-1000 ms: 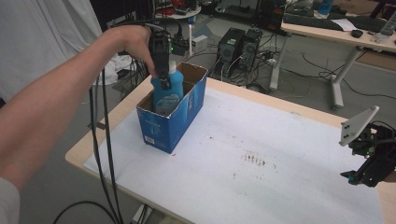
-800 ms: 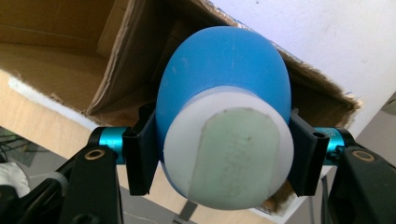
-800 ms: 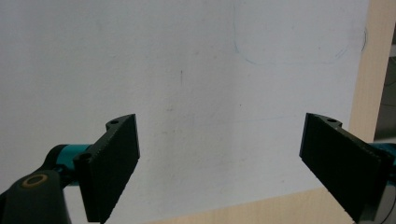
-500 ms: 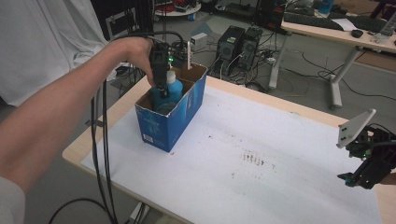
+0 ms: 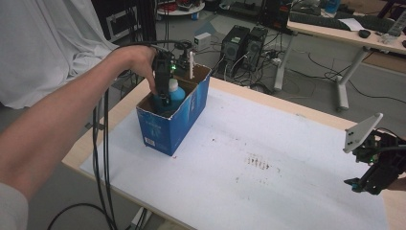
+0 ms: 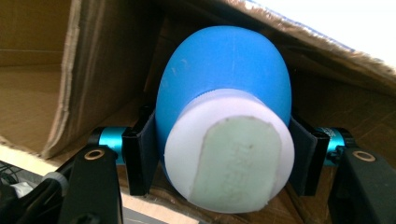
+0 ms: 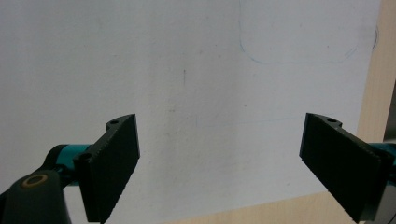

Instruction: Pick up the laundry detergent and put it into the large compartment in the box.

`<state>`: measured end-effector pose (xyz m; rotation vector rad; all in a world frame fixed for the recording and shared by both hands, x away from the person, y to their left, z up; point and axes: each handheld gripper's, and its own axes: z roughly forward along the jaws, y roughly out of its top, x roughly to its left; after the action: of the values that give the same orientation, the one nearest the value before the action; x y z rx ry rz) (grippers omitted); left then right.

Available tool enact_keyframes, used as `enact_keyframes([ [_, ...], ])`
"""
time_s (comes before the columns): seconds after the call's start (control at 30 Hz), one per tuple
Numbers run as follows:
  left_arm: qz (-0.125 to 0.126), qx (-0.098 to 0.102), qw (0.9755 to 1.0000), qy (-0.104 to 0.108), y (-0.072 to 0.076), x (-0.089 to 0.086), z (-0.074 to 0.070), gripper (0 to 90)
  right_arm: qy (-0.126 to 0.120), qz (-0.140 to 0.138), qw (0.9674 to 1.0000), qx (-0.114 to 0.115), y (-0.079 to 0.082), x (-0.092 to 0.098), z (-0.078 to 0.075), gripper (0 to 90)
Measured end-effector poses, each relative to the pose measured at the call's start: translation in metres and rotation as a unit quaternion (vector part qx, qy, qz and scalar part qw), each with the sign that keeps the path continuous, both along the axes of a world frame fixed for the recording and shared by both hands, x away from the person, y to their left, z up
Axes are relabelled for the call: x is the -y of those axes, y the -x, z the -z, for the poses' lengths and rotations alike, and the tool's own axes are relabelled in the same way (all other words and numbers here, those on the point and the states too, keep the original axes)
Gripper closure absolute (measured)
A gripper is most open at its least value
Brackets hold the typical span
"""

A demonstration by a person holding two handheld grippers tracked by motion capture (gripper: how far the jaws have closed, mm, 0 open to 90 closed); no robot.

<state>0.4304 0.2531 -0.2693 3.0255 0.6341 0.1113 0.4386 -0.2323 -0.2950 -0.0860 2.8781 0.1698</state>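
A blue bottle [image 5: 176, 90] with a white cap [image 6: 231, 149] stands partly inside an open blue cardboard box [image 5: 167, 127] at the table's far left. My left gripper [image 5: 165, 99] reaches down into the box from above and is shut on the blue bottle [image 6: 224, 70], one black jaw on each side just below the cap. Brown box walls [image 6: 56, 70] surround the bottle. At the table's right edge my right gripper [image 5: 361, 184] hovers low over the white sheet. Its jaws stand wide apart with nothing between them [image 7: 219, 163].
A white sheet [image 5: 268, 191] with a patch of dark specks [image 5: 258, 163] covers the wooden table [image 5: 287, 103]. A white upright piece [image 5: 191, 64] stands at the box's far end. Black cables [image 5: 103, 158] hang off the left edge. Computer towers [image 5: 244, 43] and desks stand beyond.
My left gripper has sunk a little deeper into the box with the bottle. The right gripper has stayed near the right edge.
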Motion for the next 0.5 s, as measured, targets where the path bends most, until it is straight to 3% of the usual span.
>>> enact_keyframes([
  [0.5, -0.006, 0.001, 0.9998, 0.018, -0.0033, -0.0034, 0.0052, 37.7, -0.002, 0.001, 1.0, -0.002, -0.0014, 0.0014, 0.0019, 11.2],
])
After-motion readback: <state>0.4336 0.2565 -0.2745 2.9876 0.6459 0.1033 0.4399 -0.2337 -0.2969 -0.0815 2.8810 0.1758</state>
